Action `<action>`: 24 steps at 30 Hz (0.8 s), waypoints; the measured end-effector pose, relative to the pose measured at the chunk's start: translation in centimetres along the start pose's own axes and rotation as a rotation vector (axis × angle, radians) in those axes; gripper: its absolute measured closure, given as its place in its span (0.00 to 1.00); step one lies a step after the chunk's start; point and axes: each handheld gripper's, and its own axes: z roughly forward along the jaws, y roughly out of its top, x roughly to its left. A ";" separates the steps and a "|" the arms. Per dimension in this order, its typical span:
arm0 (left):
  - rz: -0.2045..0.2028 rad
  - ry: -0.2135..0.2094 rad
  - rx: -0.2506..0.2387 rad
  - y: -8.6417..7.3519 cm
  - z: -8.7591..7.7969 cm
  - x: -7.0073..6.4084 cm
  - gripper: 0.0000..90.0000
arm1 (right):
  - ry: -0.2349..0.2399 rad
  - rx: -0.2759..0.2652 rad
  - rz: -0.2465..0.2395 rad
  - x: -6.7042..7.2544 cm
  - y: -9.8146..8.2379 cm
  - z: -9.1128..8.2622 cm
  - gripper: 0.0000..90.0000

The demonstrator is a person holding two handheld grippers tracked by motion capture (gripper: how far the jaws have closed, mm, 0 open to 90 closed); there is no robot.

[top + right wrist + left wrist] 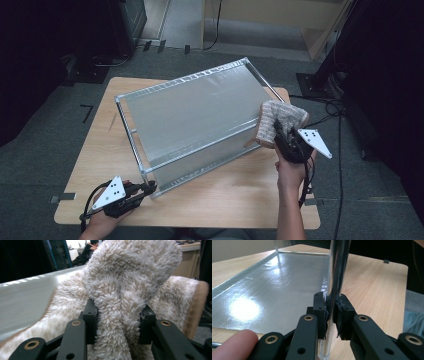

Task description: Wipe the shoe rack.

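A silver metal shelf (190,117) with chrome posts lies tilted across the wooden table (235,195). My left gripper (148,188) is at its near left corner, shut on a chrome post (335,277); the left gripper view shows both pads (320,312) pressed against the tube, and my left gripper (332,316) stands beside the shiny shelf panel (274,287). My right gripper (278,131) holds a fluffy beige cloth (282,120) at the shelf's right end. Seen from the right gripper view, the cloth (125,285) bulges between the jaws of my right gripper (118,322), close to the shelf's surface (25,302).
The table stands on grey carpet, with cables (330,107) on the floor to the right and dark equipment at the back left. Bare wood lies along the table's front edge between my two hands. A person's thumb (234,342) is beside the left jaws.
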 end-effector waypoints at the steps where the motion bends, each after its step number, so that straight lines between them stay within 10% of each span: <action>1: -0.002 0.007 0.000 0.0 0.0 0.1 0.89 | -0.010 0.003 0.002 -0.3 -0.2 0.1 0.68; 8: -0.044 0.049 -0.008 -0.1 -0.2 0.7 0.88 | -0.081 0.075 0.020 -1.6 -2.4 1.3 0.68; 18: -0.038 0.057 -0.008 -0.1 -0.2 0.7 0.89 | -0.112 0.329 0.038 -3.2 -7.7 5.0 0.68; 24: -0.032 0.064 -0.001 -0.1 -0.2 0.6 0.89 | -0.104 0.333 0.027 -2.6 -7.9 5.3 0.68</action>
